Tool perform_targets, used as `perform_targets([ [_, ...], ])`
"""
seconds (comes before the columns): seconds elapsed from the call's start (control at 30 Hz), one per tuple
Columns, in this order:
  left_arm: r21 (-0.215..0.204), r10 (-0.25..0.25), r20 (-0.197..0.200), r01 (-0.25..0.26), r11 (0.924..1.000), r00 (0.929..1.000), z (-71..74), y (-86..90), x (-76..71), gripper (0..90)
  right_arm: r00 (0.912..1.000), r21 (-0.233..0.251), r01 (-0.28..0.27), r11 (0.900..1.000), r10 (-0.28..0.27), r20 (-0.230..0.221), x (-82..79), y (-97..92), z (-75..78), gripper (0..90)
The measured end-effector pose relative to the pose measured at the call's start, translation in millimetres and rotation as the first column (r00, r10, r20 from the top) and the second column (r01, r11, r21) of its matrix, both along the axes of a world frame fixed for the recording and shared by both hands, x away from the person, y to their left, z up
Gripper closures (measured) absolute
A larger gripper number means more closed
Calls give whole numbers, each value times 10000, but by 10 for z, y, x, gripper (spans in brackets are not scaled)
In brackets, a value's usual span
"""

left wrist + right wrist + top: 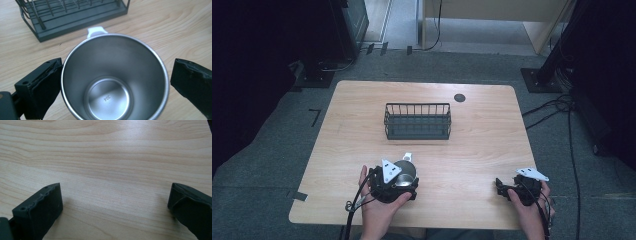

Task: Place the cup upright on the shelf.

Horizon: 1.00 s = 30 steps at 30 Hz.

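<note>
This looks like a lab or recording room. A bare wooden counter (472, 150) stands on grey carpet (562, 165) between dark curtains (257, 75), with black equipment stands (539, 77), loose cables (557, 107) and tape marks (315, 116) on the floor.
</note>
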<state>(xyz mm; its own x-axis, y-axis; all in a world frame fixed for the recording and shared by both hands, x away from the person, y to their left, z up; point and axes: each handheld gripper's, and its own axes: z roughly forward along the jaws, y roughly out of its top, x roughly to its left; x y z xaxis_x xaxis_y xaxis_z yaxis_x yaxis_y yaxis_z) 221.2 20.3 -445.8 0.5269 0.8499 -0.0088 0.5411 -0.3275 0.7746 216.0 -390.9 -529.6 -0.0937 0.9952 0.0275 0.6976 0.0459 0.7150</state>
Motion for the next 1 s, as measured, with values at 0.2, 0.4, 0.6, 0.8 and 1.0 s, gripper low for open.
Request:
perform_targets([
  [0.2, 654, -24, -132, 32, 9979, 9999, -84, -24, 29, 0, 10000, 3, 0, 10000, 0, -1, 0, 0, 0, 0],
  [0.4, 577, -647, -162, 655, 9962, 9978, -118, 102, 60, 9, 10000, -3, 3, 10000, -3, -2, 0, 0, 0, 0],
  [0.6, 432, -418, -443, 437, 9981, 9981, -135, 348, 102, 9, 10000, -4, 4, 10000, -4, -2, 0, 0, 0, 0],
  [0.8, 639, 280, -554, -244, 9977, 9981, -138, 592, 142, 9, 10000, 2, 0, 10000, 0, -1, 0, 0, 0, 0],
  [1.0, 345, 952, -490, -936, 9950, 9943, -155, 571, 99, 9, 10000, -4, 3, 10000, -3, -1, 0, 0, 0, 0],
])
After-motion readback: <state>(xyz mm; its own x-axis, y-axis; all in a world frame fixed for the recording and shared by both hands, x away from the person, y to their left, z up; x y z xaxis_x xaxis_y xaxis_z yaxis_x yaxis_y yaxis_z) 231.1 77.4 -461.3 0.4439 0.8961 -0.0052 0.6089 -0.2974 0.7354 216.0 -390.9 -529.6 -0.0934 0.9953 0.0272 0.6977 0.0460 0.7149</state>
